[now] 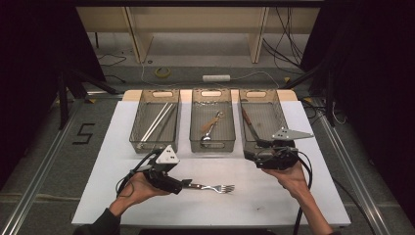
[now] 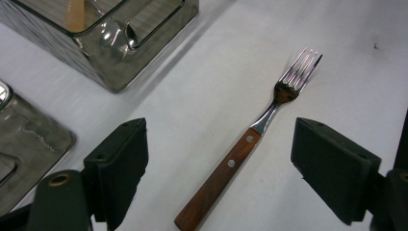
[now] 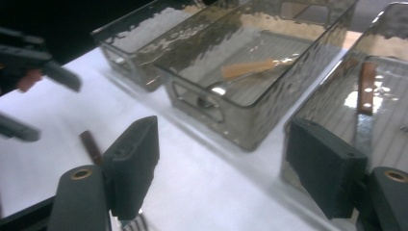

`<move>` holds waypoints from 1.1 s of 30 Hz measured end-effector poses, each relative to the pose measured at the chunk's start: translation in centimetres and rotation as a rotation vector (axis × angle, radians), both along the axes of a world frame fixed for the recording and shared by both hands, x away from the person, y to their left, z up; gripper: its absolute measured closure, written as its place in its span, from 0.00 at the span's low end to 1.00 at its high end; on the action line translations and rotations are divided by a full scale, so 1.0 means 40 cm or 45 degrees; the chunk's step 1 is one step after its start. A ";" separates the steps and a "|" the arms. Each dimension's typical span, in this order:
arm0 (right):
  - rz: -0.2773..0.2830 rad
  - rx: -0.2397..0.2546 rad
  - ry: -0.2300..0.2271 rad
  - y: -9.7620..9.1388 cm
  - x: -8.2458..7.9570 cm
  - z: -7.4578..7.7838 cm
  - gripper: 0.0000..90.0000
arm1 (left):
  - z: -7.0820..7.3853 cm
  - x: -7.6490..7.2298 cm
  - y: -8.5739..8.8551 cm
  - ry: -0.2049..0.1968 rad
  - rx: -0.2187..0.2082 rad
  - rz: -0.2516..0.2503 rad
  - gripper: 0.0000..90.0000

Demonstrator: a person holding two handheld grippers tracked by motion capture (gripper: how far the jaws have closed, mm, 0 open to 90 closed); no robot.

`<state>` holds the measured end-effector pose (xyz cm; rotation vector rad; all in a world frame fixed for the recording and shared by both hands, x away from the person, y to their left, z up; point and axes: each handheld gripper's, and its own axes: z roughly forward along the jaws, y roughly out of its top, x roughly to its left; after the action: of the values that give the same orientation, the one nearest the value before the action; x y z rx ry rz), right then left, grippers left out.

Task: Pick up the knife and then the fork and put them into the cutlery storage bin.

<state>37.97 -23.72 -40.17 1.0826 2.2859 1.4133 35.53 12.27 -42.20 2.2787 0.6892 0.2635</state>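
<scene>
A fork (image 1: 211, 187) with a wooden handle lies flat on the white table, tines pointing right. My left gripper (image 1: 185, 184) is open and low over the handle end. In the left gripper view the fork (image 2: 240, 154) lies between the two spread jaws of the left gripper (image 2: 221, 142), touching neither. My right gripper (image 1: 255, 152) hovers open at the front edge of the right bin (image 1: 279, 115), nothing between its jaws. The right gripper (image 3: 221, 144) faces the bins, and the fork's handle (image 3: 90, 147) shows to its left.
Three clear bins stand in a row at the back of the table. The left bin (image 1: 139, 125) holds chopsticks (image 1: 156, 121), the middle bin (image 1: 195, 125) a wooden-handled spoon (image 1: 211, 128), and the right one a knife (image 1: 248, 123). The white table top (image 1: 274, 196) lies bare at the front.
</scene>
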 end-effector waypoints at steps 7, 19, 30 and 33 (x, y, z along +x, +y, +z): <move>0.019 0.005 0.013 -0.004 -0.042 -0.022 0.29 | -0.010 0.020 -0.028 0.054 0.098 -0.068 0.23; 0.054 0.005 0.026 -0.003 -0.082 -0.041 0.29 | -0.035 0.050 -0.050 0.156 0.250 -0.147 0.30; 0.072 0.013 0.014 -0.004 -0.103 -0.047 0.29 | -0.059 0.056 -0.063 0.189 0.336 -0.196 0.41; 0.074 0.011 0.015 -0.003 -0.104 -0.049 0.29 | -0.062 0.055 -0.064 0.185 0.354 -0.203 0.44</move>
<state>33.80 -23.86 -42.14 1.0383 2.3396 1.4429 37.72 9.71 -44.67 2.6238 0.5675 0.1235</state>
